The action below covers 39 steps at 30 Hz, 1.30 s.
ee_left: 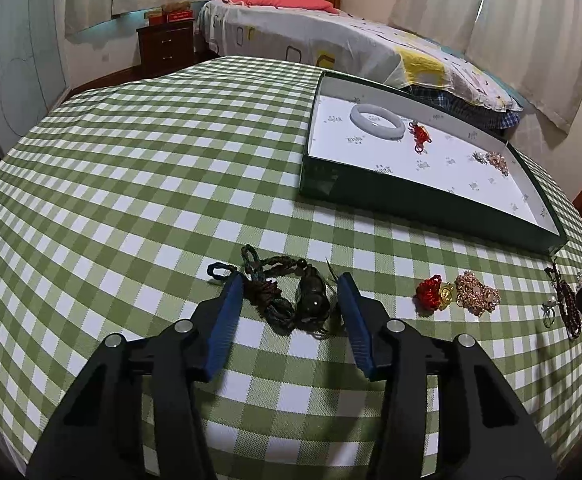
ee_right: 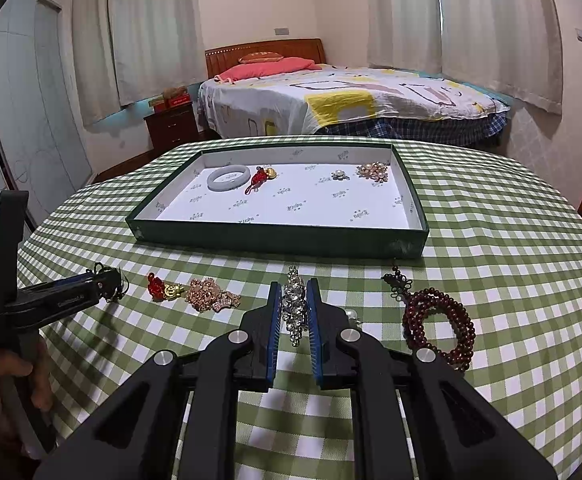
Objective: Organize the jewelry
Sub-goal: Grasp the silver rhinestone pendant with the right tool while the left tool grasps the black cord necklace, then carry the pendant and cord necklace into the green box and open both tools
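I am viewing one bench [ee_right: 491,216], covered in green-and-white check cloth, with one bed [ee_right: 331,100] behind it.

One dark green tray [ee_right: 275,236] with a white printed lining is sitting on the far part of the bench. I am counting four items inside it: one pale bangle [ee_right: 228,178], one red knot charm with a gold piece [ee_right: 260,178], one small pearl piece [ee_right: 339,175], and one rose-gold cluster [ee_right: 373,171].

Five items are lying on the cloth in front of the tray: one dark braided cord with a dark pendant [ee_left: 287,296], one red and gold charm [ee_right: 163,287], one rose-gold chain pile [ee_right: 211,299], one crystal strand [ee_right: 295,304], and one coil of dark red beads [ee_right: 439,328] with a knotted tail.

Two tools are operating. The left tool [ee_left: 289,284] is standing apart, its blue fingers flanking the braided cord on the cloth without closing on it. The right tool [ee_right: 294,292] is standing narrowly apart, with the crystal strand between its fingers; I cannot tell whether the pads are touching it.

In the right wrist view, the left tool is covering most of the cord. A small pearl object beside the right tool is partly hidden. In the left wrist view, the beads are cut off at the frame edge.
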Tool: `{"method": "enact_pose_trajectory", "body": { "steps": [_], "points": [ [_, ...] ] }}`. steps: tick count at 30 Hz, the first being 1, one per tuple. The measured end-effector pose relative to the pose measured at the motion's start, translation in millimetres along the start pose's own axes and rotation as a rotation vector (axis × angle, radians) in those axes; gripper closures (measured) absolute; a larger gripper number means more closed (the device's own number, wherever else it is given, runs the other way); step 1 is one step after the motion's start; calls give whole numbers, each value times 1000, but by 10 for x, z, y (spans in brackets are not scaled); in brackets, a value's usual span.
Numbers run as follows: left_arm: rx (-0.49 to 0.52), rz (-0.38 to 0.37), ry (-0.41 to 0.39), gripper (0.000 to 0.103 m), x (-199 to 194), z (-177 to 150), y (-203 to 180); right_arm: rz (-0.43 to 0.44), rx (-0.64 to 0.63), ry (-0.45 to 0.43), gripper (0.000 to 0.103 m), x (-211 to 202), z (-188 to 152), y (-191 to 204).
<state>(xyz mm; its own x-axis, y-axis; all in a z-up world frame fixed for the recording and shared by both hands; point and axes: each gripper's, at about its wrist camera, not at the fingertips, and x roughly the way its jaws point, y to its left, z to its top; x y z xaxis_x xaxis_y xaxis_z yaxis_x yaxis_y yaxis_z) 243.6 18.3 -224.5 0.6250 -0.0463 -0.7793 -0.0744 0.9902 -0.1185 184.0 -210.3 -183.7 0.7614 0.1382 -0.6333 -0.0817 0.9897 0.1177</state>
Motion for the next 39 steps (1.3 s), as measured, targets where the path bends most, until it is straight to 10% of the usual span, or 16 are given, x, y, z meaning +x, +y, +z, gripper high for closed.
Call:
{"method": "enact_pose_trajectory", "body": {
  "steps": [6, 39],
  "points": [
    [1, -22, 2, 78, -13, -1, -4, 4, -2, -5, 89, -2, -16, 27],
    [39, -42, -178, 80, -611, 83, -104, 1, 0, -69, 89, -177, 29, 27]
  ]
}}
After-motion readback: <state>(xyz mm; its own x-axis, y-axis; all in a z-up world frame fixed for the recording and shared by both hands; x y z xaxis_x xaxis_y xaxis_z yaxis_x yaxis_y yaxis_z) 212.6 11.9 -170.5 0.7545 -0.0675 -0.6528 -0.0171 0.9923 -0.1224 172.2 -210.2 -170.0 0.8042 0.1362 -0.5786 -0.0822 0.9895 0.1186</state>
